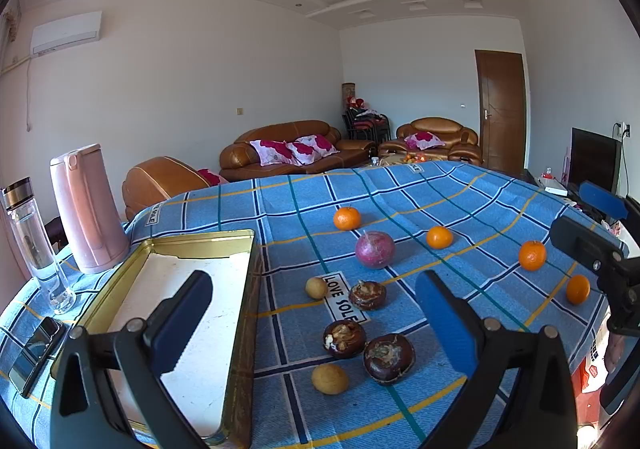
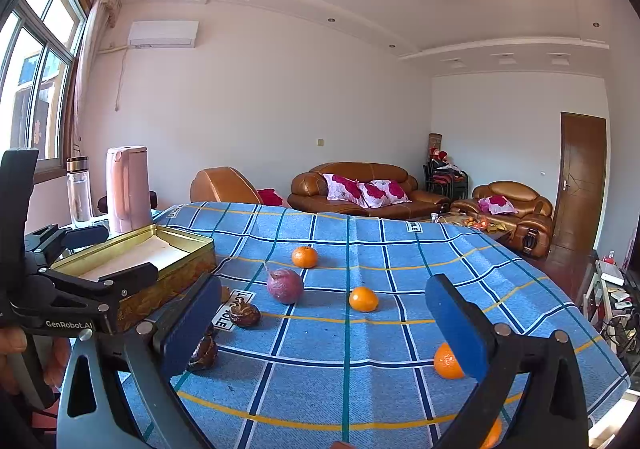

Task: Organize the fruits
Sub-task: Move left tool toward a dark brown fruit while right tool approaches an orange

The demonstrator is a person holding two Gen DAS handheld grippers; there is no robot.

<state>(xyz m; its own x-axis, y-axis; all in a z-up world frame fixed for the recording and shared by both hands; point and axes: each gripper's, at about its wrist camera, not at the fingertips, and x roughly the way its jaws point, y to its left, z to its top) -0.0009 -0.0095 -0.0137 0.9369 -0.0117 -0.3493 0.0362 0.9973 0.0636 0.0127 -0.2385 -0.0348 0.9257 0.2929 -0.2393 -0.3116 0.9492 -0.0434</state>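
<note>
Left gripper [image 1: 316,313]: fingers spread wide, nothing between them, held above the blue checked tablecloth [image 1: 460,193]. Right gripper [image 2: 324,319]: likewise spread wide and empty, over the same cloth; in the left wrist view it shows at the 3 o'clock edge. Gold tin [image 1: 200,241], open with a white floor, sits at 9 o'clock of the left gripper, its near side under the left finger; no fruit lies in it. All the fruit lies loose on the cloth. Purple round fruit [image 1: 375,249] at 12 o'clock of the left gripper. Four oranges in the left wrist view: far one [image 1: 347,218] at 12 o'clock, a second [image 1: 439,237] at 1 o'clock, a third [image 1: 532,255] and a fourth [image 1: 577,289] toward 3 o'clock. Three dark brown shrivelled fruits [image 1: 367,295] [image 1: 344,339] [image 1: 388,357] are clustered close under the left gripper's gap, with two small tan fruits [image 1: 316,287] [image 1: 329,378] just beside them. A pink kettle [image 1: 88,209] and a clear bottle [image 1: 34,241] stand beyond the tin at 10 o'clock, and a phone [image 1: 36,349] lies flat at 8 o'clock.
</note>
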